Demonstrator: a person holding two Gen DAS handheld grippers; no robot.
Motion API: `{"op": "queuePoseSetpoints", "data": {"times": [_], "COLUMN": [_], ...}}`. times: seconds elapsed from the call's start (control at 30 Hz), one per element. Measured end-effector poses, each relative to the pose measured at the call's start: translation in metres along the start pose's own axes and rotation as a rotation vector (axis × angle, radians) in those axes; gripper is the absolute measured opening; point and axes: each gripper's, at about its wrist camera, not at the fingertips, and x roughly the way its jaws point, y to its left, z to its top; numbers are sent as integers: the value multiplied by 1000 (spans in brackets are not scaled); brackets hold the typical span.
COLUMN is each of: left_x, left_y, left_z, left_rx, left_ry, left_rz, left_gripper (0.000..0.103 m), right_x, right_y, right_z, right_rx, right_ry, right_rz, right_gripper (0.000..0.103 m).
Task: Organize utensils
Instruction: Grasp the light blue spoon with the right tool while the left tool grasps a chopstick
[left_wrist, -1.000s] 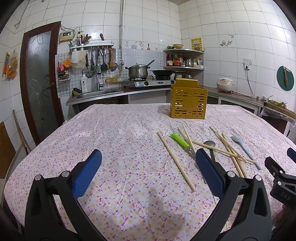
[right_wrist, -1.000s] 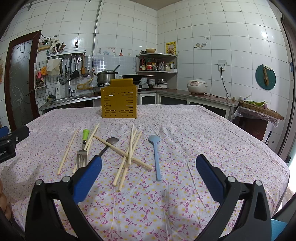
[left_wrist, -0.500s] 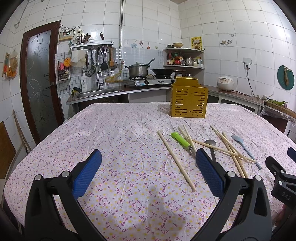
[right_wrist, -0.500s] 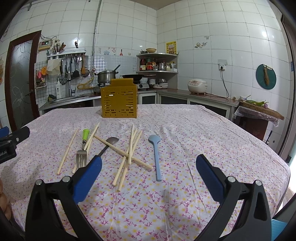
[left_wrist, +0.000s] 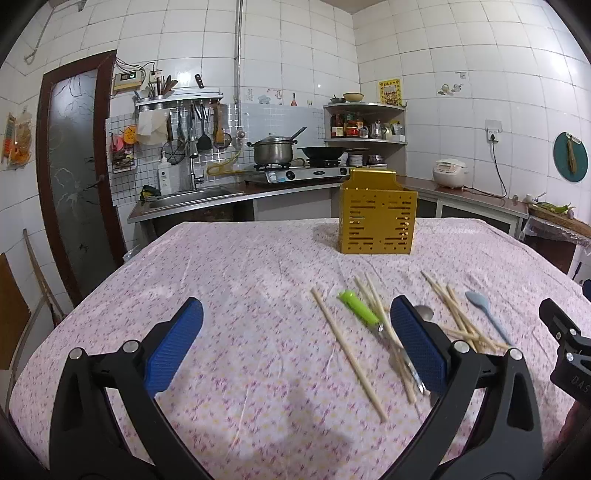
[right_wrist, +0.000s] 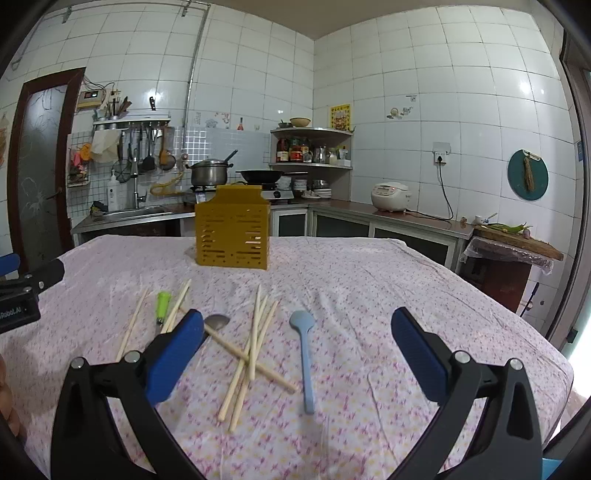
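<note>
door (left_wrist: 75, 173) in left view, chopping board (right_wrist: 517, 242) in right

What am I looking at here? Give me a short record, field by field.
place: kitchen table with floral cloth
holder: yellow slotted box, upright at the far side
loose items: wooden chopsticks, blue spoon, metal spoon, green-handled fork
left tool: open, holding nothing
right tool: open, holding nothing
</note>
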Motion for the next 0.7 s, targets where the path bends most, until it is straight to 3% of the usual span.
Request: {"op": "queuePoseSetpoints", "data": {"times": [0.13,0.23,0.47,0.7], "left_x": [18,36,109,151], "left_y": [-1,0,-5,-6], "left_z": [16,26,34,28], "left_rx": [-8,-17,18,2], "left_ry": [34,85,344,500], "left_rz": [-9,-38,-45,-67], "left_gripper": [98,98,98,98], "right_x": [18,38,122,170], "right_y": [-7,-9,-17,-25], "right_z": [14,20,14,5], "right_rx": [30,31,40,24], "right_ry": [37,78,416,555], "right_rz": [53,38,57,32], "right_gripper": [99,99,99,99]}}
